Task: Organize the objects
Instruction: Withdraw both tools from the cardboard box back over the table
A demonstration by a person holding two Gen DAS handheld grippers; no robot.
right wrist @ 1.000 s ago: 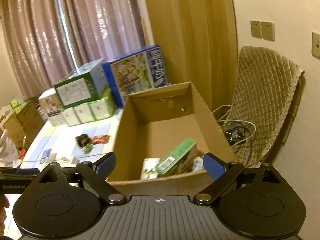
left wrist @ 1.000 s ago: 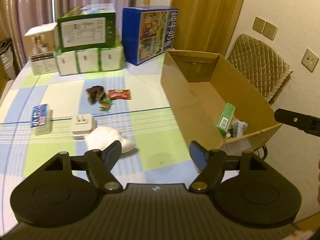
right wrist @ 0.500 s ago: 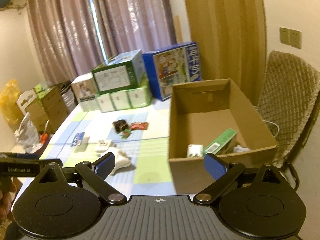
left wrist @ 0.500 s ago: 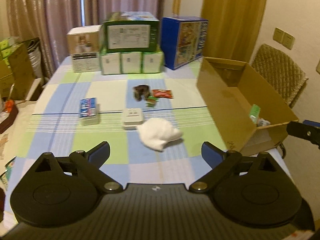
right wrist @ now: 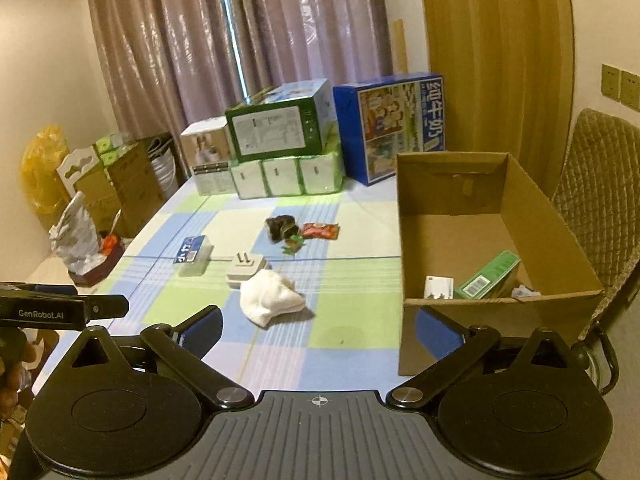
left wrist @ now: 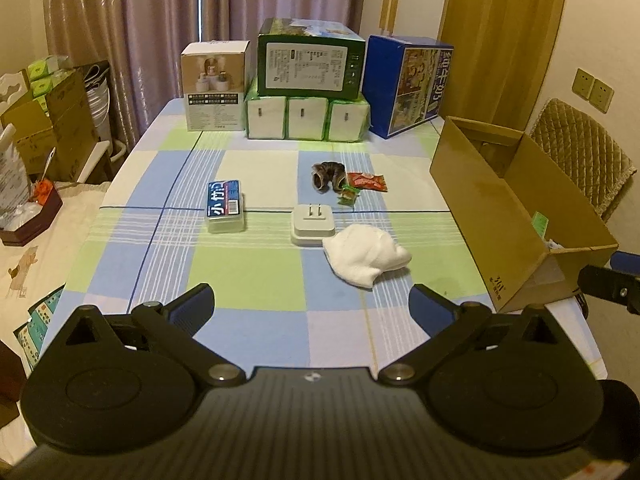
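Above the table [left wrist: 256,280], both grippers' jaws spread and empty, white cloth [left wrist: 366,256] beside cardboard box [left wrist: 500,216]

Pink curtains [left wrist: 132,20], a quilted chair [left wrist: 580,148] and 2 wall sockets [left wrist: 592,90] surround the table.

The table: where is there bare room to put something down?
Bare: the table's near strip, before the sock; the band between the stacked boxes and the snacks. Crowded: the middle, around the plug.

Both wrist cameras look from the near end down the bench [left wrist: 248,280], set back and raised; both views share the cardboard box [right wrist: 480,320] at right.
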